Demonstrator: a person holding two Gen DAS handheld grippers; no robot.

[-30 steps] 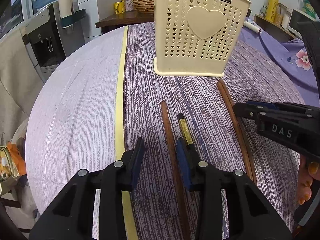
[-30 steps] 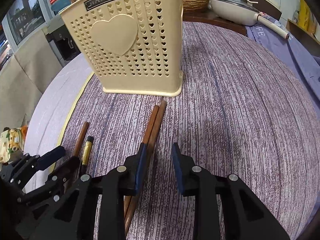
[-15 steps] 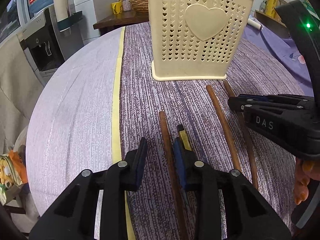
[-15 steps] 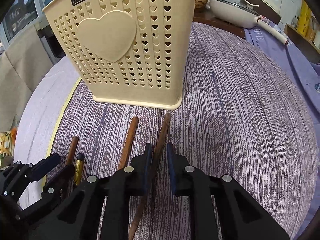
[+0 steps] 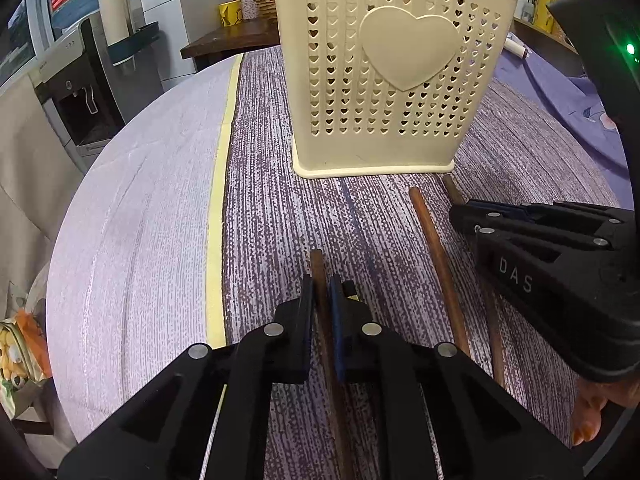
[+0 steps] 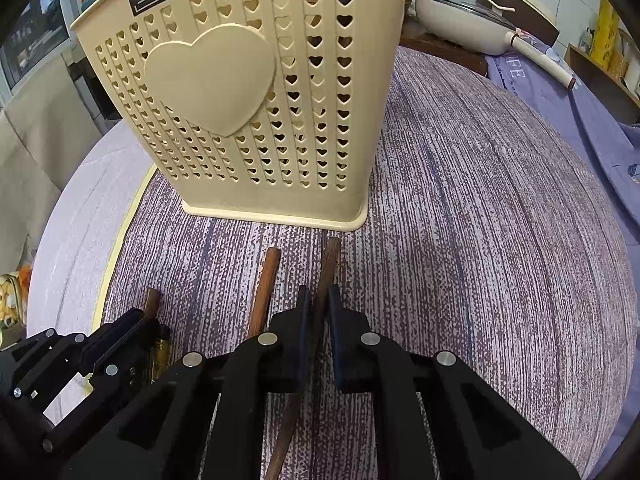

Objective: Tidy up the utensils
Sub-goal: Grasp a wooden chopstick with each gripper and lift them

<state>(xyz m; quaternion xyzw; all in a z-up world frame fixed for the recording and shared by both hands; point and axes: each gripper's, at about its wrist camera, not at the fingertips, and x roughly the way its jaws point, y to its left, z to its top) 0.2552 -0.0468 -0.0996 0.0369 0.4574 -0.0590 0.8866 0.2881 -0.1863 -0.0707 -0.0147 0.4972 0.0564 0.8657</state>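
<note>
Left claw (image 5: 321,300) has just closed, pinching a thin round brown wooden chopstick (image 5: 319,276) lying on the desk (image 5: 140,240), purple streaked woven cloth. Right claw (image 6: 318,304) has just closed too, pinching another wooden chopstick (image 6: 331,258). A third stick (image 6: 267,280) lies loose between them. Cream plastic holder (image 6: 280,120), heart-shaped perforations, stands just beyond the tips.

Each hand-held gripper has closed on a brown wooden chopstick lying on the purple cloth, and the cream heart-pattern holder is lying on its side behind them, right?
Not quite: the holder stands upright on its base, as both wrist views show. The rest holds: the left hand-held gripper and right hand-held gripper are each shut on a chopstick on the cloth.
</note>
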